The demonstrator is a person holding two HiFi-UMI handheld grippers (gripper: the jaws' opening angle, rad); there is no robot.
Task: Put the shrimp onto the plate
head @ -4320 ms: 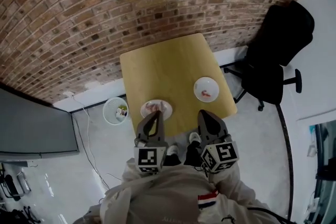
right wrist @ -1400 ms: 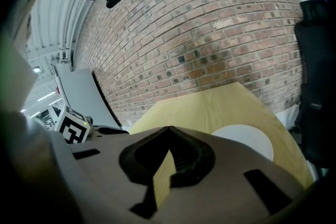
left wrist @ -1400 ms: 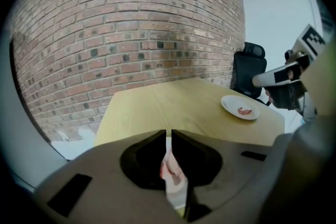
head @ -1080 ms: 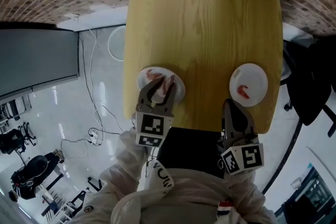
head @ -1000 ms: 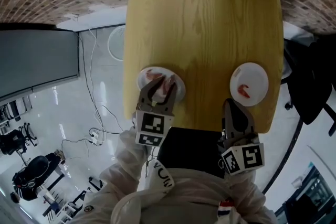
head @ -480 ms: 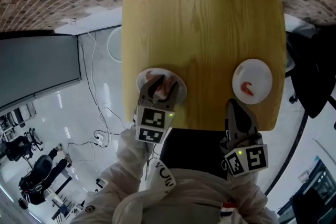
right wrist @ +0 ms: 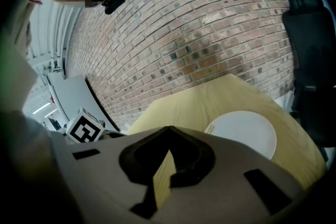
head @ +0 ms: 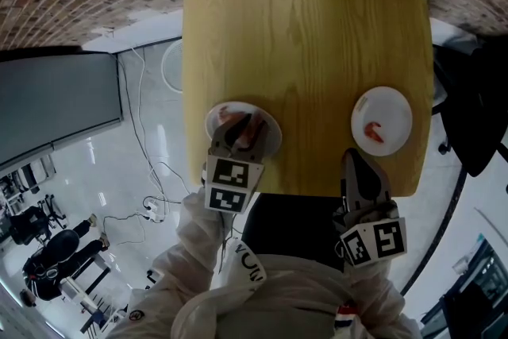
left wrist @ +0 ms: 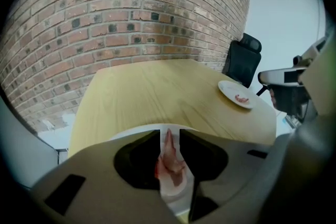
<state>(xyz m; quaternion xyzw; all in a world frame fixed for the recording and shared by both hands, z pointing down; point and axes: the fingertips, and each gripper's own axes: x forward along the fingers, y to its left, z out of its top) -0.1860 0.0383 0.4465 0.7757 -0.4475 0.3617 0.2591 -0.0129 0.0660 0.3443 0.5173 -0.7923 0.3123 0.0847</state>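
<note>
Our left tongs (head: 240, 129) hang over the left plate (head: 271, 136) with a shrimp (left wrist: 170, 162) lying between the jaws. They've just been closing in, but white plate shows either side of it, so we'd call it loose, not pinched. One more shrimp (head: 229, 115) sits beside it. Over on the right plate (head: 394, 109) there's another shrimp (head: 373, 129). Our right tongs (head: 358, 159) hover at the near edge of the table (head: 309, 36), clenched on nothing.
</note>
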